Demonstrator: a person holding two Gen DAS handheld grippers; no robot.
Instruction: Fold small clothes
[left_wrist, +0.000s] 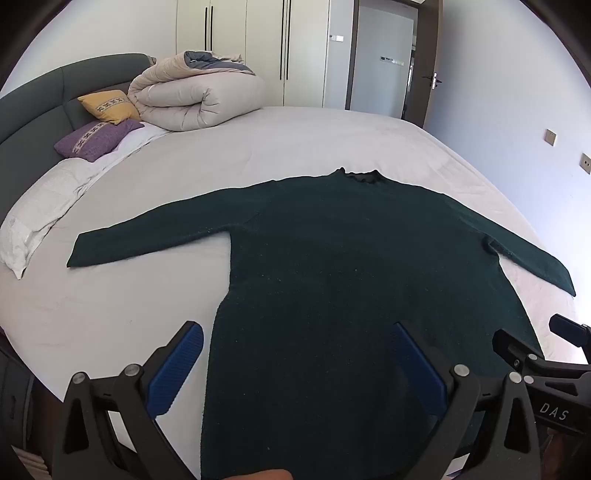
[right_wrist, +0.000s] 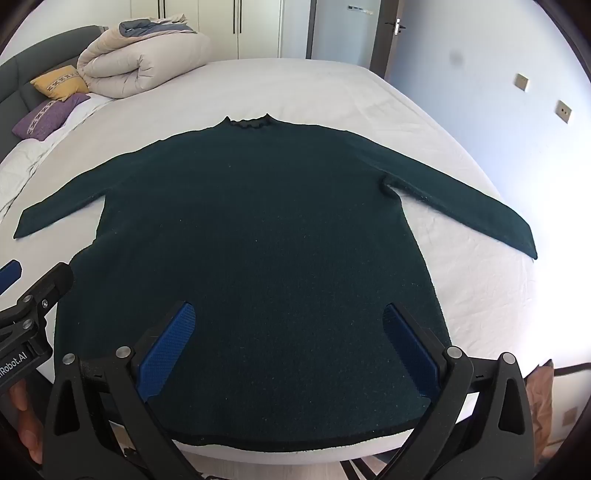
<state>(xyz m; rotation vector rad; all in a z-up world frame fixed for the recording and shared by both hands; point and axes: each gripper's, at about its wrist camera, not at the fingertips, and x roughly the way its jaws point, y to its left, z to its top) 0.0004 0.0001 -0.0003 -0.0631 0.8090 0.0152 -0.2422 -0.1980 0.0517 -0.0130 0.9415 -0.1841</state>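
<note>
Right now I hold both the left gripper (left_wrist: 299, 354) and right gripper (right_wrist: 290, 332) spread wide, empty, above the flat dark green sweater (right_wrist: 258, 236).

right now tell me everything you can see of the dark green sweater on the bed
The dark green sweater looks like a fuzzy knit flecked with pale lint. It has long sleeves and a small ruffled neck. It lies flat and unfolded on the white bed sheet, both sleeves spread outward, neck away from the cameras, hem at the near mattress edge. Nothing grips it; only the sheet touches it.
</note>
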